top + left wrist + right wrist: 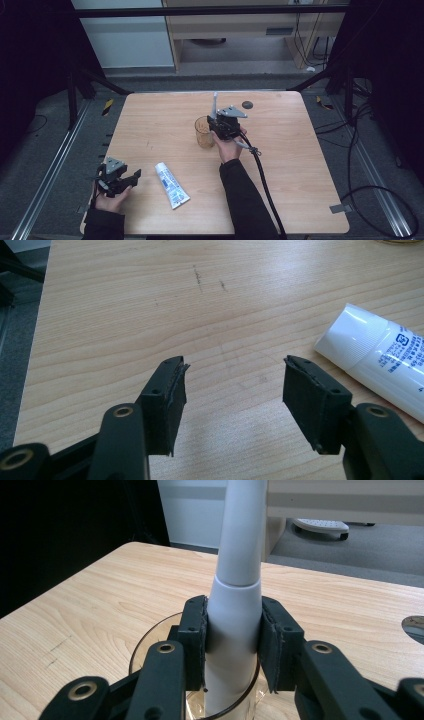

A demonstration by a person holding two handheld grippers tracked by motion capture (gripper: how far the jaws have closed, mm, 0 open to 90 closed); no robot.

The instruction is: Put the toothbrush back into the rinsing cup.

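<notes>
The right gripper (232, 645) is clamped on the thick lower body of a white electric toothbrush (235, 625), both pads pressed flat against its sides, and the brush stands upright with its base down inside a clear amber cup (203, 132) near the middle of the wooden table (300, 190). From the high view the slim neck of the toothbrush (215, 104) rises above the gripper, while the cup sits just beside the hand. The main risk here is the cup itself — it is light and tall, and the jaws straddle its rim closely, so any sideways drift of the hand as the brush is lowered or let go could push the wall and tip it over. The handle is smooth and tapered, so a loose squeeze might let it slide down and knock hard on the bottom. Whether the base already rests on the bottom of the cup is hard to say, since the pads and the glare hide it. If it does not, releasing now would drop it, and the top-heavy brush leaning on the rim could topple the cup. The left gripper (235, 390) rests low at the near left corner with its jaws apart and nothing between them, a white toothpaste tube (380, 360) lying just beside it — too far away to steady the cup.
</notes>
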